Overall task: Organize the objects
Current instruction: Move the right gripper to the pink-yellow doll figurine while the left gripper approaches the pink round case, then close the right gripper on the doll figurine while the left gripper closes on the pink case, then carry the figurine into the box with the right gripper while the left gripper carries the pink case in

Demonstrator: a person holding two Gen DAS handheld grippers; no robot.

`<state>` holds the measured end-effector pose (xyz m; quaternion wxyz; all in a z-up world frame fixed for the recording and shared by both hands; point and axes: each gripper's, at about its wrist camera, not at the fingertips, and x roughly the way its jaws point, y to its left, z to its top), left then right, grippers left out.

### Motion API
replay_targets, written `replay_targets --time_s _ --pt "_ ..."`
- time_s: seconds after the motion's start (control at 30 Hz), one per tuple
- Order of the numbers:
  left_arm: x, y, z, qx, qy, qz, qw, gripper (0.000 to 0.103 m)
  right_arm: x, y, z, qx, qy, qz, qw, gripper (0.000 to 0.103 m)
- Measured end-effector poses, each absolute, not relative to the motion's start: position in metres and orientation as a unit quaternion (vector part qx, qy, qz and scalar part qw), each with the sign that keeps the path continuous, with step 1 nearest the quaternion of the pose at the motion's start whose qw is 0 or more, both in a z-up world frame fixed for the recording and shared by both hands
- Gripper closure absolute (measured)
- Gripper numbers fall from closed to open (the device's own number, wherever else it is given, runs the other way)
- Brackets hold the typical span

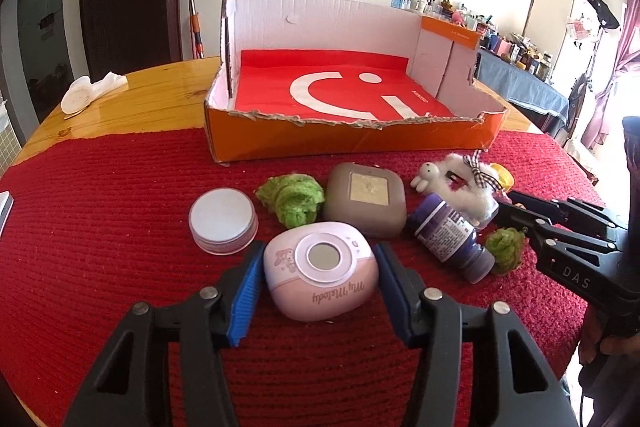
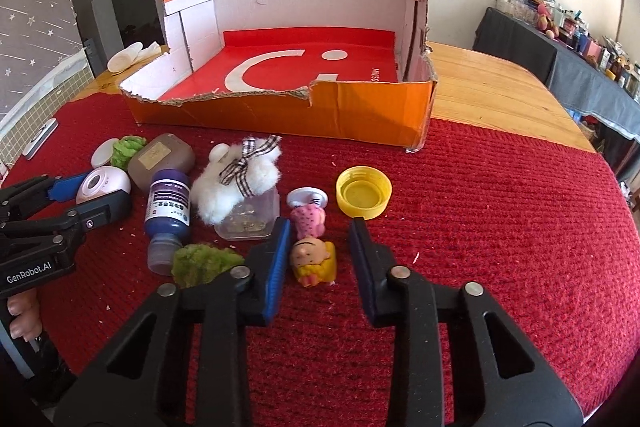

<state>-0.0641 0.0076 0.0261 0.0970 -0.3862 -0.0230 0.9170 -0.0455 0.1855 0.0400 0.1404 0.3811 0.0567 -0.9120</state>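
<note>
On a red knitted mat (image 1: 100, 227) covering the wooden surface (image 1: 168, 87), small items lie in a row before an open, empty orange cardboard box (image 1: 352, 139).

At the left, the left gripper (image 1: 318, 267) straddles a rounded pink plastic case with a small round mirror (image 1: 320, 275). Its blue-padded fingers (image 1: 244, 291) sit partly closed along the case's two sides, the left pad looking to be touching, the right pad very near or just meeting it. The case looks light, stiff and smooth, so it may slip; its flatter sides seem the best hold.

Behind it lie a round white-lidded tin (image 1: 223, 221), a green knitted scrunchie (image 1: 290, 199), a brown square case (image 1: 366, 199), a purple bottle (image 1: 450, 235) and a white plush bear (image 1: 468, 187).

At the right, the right gripper (image 2: 320, 255) brackets a small yellow cartoon figurine (image 2: 314, 261). Its left finger (image 2: 276, 267) is close against the toy; a gap shows on the other side, so it is not yet pinched. The toy looks light, hard and easily toppled. A yellow bottle cap (image 2: 363, 191) lies just beyond.
</note>
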Motion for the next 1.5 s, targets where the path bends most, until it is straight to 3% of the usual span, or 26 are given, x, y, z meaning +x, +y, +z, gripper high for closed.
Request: replay_targets --time_s 0.9,1.17,1.5 --pt "-0.054 0.002 0.073 -0.321 -0.019 0.941 0.106 0.046 -0.03 0.187 0.086 0.322 0.051 -0.932 0.157 0.082" --pt "-0.101 0.001 0.103 -0.319 -0.006 0.941 0.112 0.046 -0.078 0.185 0.123 0.31 0.057 -0.935 0.165 0.082" --pt "-0.16 0.006 0.102 -0.369 0.028 0.924 0.098 0.046 -0.152 0.177 0.119 0.381 0.077 -0.909 0.152 0.082"
